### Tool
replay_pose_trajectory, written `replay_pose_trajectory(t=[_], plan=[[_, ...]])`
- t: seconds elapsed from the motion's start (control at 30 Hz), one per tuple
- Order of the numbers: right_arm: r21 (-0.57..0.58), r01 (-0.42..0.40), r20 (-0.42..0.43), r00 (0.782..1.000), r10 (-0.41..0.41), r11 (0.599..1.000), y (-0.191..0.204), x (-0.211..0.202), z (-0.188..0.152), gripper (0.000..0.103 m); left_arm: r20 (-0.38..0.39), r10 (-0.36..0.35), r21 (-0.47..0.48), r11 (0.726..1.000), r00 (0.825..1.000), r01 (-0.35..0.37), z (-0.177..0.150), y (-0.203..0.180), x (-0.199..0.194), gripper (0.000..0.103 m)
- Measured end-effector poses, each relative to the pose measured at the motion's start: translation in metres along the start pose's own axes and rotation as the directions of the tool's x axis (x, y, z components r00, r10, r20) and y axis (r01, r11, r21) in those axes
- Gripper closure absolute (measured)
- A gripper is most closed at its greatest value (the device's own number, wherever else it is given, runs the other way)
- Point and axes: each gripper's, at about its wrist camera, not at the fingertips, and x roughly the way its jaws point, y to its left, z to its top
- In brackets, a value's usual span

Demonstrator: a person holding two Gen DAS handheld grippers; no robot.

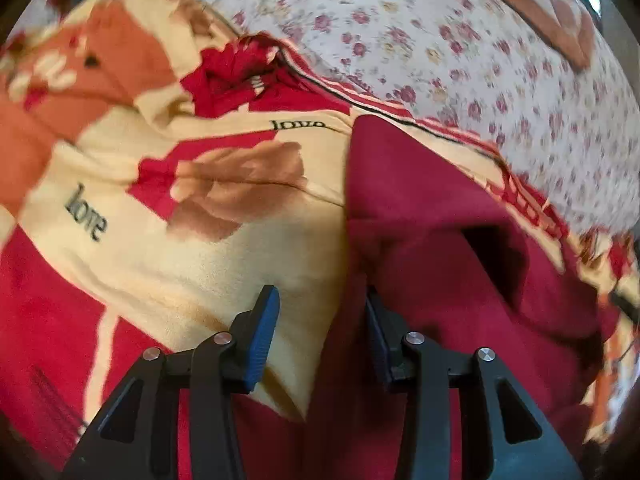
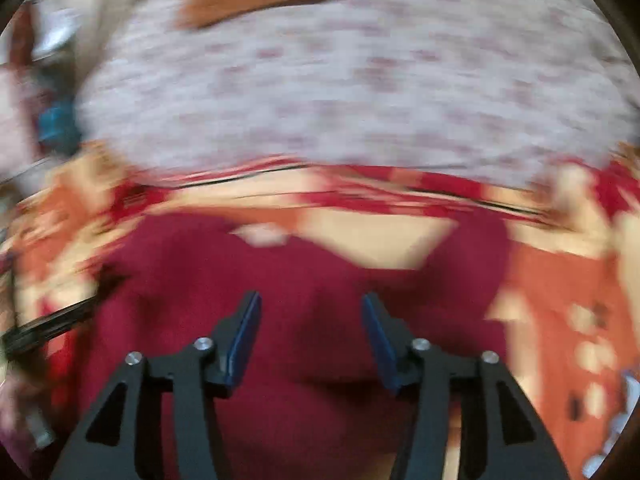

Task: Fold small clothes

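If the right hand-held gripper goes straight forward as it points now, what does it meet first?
Most likely the dark red garment: it fills the space between and ahead of the open right hand-held gripper. The picture is blurred, so depth is uncertain.

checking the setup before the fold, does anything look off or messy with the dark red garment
The dark red garment is not flat: it is bunched, with a fold gaping open as a dark pocket in the left wrist view. It lies on a rumpled patterned blanket. Both the left gripper and right gripper are open. The right wrist view is blurred.
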Motion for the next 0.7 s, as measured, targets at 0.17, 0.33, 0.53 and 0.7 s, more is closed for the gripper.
replay_pose_trajectory(t=[0.17, 0.33, 0.53, 0.7], plan=[[-0.047, -0.312, -0.124, 0.945, 0.304, 0.949, 0.089, 0.055, 0.003, 0.047, 0.008, -0.06, -0.044, 0.997, 0.998, 0.06, 0.001, 0.013, -0.006, 0.082], [-0.029, -0.342, -0.151, 0.93, 0.334, 0.939, 0.127, 0.114, 0.015, 0.047, 0.029, -0.075, -0.044, 0.996, 0.997, 0.076, -0.005, 0.033, -0.024, 0.082], [0.05, -0.399, -0.136, 0.906, 0.402, 0.916, 0.137, 0.157, 0.021, 0.047, 0.088, 0.045, -0.055, 0.998, 0.995, -0.041, -0.001, 0.076, -0.055, 0.082], [0.014, -0.444, -0.128, 0.888, 0.442, 0.896, 0.177, 0.173, 0.016, 0.047, 0.132, 0.055, -0.09, 0.995, 0.99, -0.043, 0.013, 0.097, -0.074, 0.082]])
